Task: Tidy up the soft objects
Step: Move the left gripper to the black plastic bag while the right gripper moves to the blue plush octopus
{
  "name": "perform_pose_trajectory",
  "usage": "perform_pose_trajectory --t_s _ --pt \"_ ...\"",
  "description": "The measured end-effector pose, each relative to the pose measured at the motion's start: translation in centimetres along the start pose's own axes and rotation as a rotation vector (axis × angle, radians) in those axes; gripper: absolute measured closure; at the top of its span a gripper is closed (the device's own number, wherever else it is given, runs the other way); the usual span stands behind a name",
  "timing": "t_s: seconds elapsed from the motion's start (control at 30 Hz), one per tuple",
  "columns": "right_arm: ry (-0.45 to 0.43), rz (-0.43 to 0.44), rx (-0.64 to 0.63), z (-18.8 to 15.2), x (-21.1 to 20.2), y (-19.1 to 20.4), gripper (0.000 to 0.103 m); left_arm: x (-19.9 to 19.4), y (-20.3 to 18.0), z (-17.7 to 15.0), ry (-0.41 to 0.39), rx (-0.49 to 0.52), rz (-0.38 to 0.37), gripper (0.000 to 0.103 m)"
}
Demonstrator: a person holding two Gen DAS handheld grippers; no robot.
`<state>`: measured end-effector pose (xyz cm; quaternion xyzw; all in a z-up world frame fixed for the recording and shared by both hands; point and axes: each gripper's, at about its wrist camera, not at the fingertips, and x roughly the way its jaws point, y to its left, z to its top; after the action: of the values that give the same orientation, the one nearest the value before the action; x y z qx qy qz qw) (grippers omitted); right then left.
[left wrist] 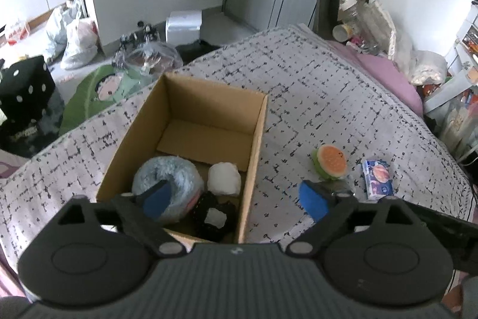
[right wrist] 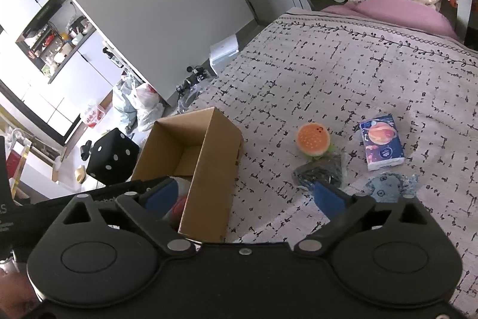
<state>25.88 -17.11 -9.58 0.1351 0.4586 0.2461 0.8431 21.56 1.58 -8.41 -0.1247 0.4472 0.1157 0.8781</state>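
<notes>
Patterned bedspread [right wrist: 343, 73]: cardboard box [left wrist: 257, 139] at its left edge holds three soft items; burger toy [right wrist: 313, 139], tissue pack [right wrist: 381, 145] and two pouches remain. My left tongs [left wrist: 236, 199] and right tongs [right wrist: 245, 196] gape wide, empty.

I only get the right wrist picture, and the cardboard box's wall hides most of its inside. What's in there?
Observer: A fluffy blue-grey ring lies in the cardboard box, at the end nearer the left camera.
Operator: Is it alone?
Observer: No, a white fluffy ball sits right beside it.
Operator: So is the box full?
Observer: No, the far end of its floor is bare cardboard.
</notes>
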Motion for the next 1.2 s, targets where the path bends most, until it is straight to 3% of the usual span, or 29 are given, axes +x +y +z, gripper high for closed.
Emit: perform_pose_trajectory --t_s 0.17,0.37,0.87,1.2 --pt "-0.013 -0.007 0.007 0.2 -0.9 -0.7 0.000 -0.9 -0.7 0.2 -0.010 -0.001 0.001 0.000" --pt "-0.046 -0.028 0.004 0.4 -2.1 -1.7 0.000 -2.0 -1.8 0.5 -0.030 -0.005 0.003 0.000" --pt "-0.060 0.026 0.031 0.8 -4.4 -4.6 0.000 -3.0 -5.1 -0.7 -0.061 0.001 -0.057 0.000" --pt "-0.069 -0.045 0.035 0.8 -5.0 -6.8 0.000 -2.5 -6.3 -1.1 -0.058 0.000 -0.074 0.000"
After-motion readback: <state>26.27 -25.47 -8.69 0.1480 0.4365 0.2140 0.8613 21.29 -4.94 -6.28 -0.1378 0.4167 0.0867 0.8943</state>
